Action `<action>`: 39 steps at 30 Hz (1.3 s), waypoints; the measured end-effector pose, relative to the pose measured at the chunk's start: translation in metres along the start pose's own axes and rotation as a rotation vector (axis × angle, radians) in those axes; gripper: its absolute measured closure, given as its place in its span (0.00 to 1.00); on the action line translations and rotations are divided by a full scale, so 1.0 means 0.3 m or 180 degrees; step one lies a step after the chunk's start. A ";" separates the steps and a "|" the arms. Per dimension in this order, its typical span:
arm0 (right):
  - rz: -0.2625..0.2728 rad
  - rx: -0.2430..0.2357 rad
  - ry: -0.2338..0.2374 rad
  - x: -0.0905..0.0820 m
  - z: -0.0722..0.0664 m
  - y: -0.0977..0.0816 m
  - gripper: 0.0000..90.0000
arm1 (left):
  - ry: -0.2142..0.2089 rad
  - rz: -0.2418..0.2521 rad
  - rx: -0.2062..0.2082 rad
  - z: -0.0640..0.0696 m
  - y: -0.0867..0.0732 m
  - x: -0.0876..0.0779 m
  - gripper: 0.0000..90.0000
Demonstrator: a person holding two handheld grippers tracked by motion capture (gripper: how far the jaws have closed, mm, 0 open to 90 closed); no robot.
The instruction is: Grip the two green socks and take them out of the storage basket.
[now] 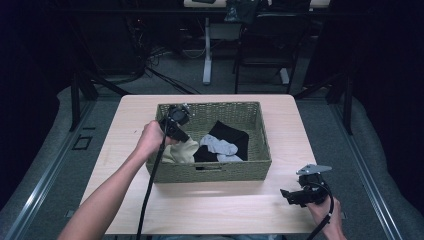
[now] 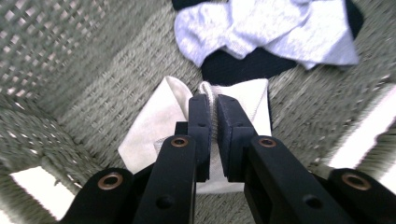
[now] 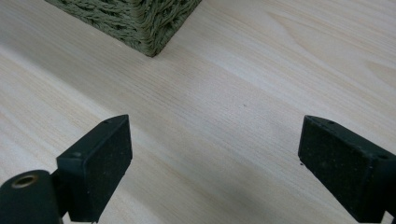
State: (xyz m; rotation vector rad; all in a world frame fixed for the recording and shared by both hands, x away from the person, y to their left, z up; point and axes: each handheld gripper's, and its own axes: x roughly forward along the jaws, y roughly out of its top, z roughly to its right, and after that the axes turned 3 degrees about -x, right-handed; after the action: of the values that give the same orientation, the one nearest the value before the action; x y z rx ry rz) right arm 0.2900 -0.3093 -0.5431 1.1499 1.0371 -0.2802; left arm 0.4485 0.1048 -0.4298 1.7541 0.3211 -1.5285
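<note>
A woven green basket (image 1: 260,125) stands mid-table and holds socks. My left gripper (image 1: 186,139) reaches into its left half and is shut on a cream sock (image 1: 182,152); in the left gripper view the jaws pinch the cream sock (image 2: 243,100) at its ribbed edge, my left gripper (image 2: 212,105) lifting it off the basket floor. A pale grey sock (image 1: 219,146) lies across a black sock (image 1: 231,134) to the right; the grey sock (image 2: 261,28) and the black sock (image 2: 243,67) lie beyond the jaws. My right gripper (image 1: 289,196) rests open over the table near the front right corner.
The basket's corner (image 3: 149,28) shows ahead of my right gripper (image 3: 212,154), with bare light wood table (image 3: 243,93) between the wide-apart jaws. The table's edges (image 1: 210,231) drop to grey floor; chairs and desk legs stand far behind.
</note>
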 end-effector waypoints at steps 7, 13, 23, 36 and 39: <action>-0.0003 0.0009 -0.0004 0.002 0.003 -0.001 0.10 | 0.0025 0.0134 0.0030 -0.007 0.031 -0.090 0.94; 0.0004 0.0019 0.0012 0.001 0.005 -0.001 0.10 | 0.0032 0.0237 0.0026 -0.012 0.054 -0.154 0.94; -0.0009 0.0001 -0.0004 0.002 0.005 0.001 0.10 | 0.0078 0.0368 0.0040 -0.020 0.102 -0.247 0.94; -0.0008 0.0008 0.0006 0.004 0.005 0.000 0.10 | 0.0167 0.0468 0.0014 -0.036 0.159 -0.338 0.94; -0.0007 0.0013 0.0015 0.004 0.004 0.001 0.10 | 0.0201 0.0512 -0.0016 -0.046 0.161 -0.364 0.94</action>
State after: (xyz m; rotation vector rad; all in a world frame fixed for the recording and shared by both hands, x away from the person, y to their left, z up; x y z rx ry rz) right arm 0.2914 -0.3099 -0.5438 1.1536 1.0423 -0.2815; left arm 0.4623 0.1135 -0.3108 1.7819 0.2095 -1.3596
